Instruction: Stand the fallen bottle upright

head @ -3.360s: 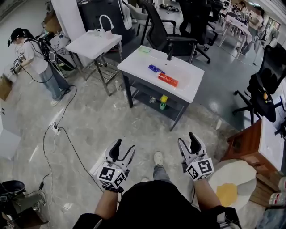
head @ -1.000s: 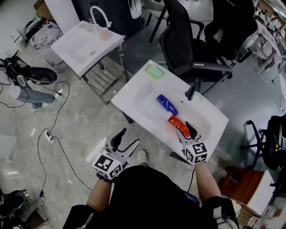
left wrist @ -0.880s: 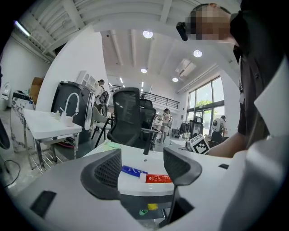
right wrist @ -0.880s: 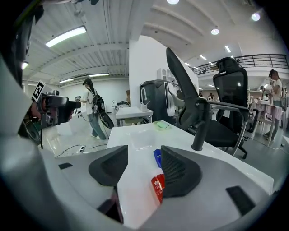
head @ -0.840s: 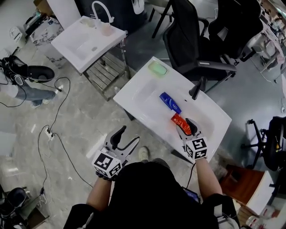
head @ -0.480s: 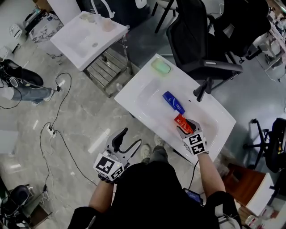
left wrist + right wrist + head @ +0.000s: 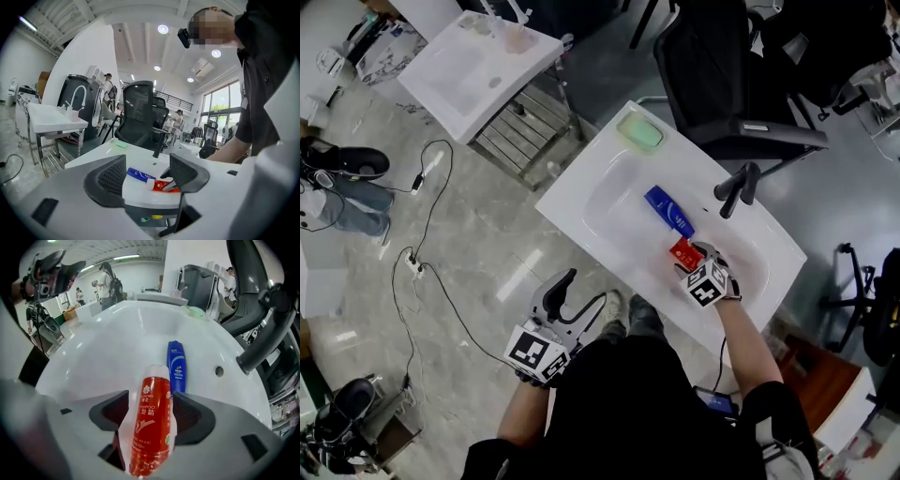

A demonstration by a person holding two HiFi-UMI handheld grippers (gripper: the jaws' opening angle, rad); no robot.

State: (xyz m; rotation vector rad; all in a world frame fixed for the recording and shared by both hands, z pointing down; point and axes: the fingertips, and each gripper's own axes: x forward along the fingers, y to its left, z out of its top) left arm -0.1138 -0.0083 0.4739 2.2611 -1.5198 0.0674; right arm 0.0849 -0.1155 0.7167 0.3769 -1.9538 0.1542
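Since a second ago we are dropping our right gripper [image 7: 696, 266] into the sink [image 7: 598, 192]; its jaws, just opening, are straddling the red bottle [image 7: 151, 420] lying there, without squeezing. It is looking light, slick and squashy, so we are favouring mid-body. Our left gripper [image 7: 147, 178] is hanging agape, empty.

Grey marble floor [image 7: 487, 234] fills the left of the head view, with a black cable [image 7: 414, 265] snaking across it. There's a white sink stand [image 7: 473, 70] upper left and a black office chair [image 7: 712, 66] top centre. In the left gripper view, round ceiling lights [image 7: 162, 29] glow, and tall windows [image 7: 220, 105] stand at right.
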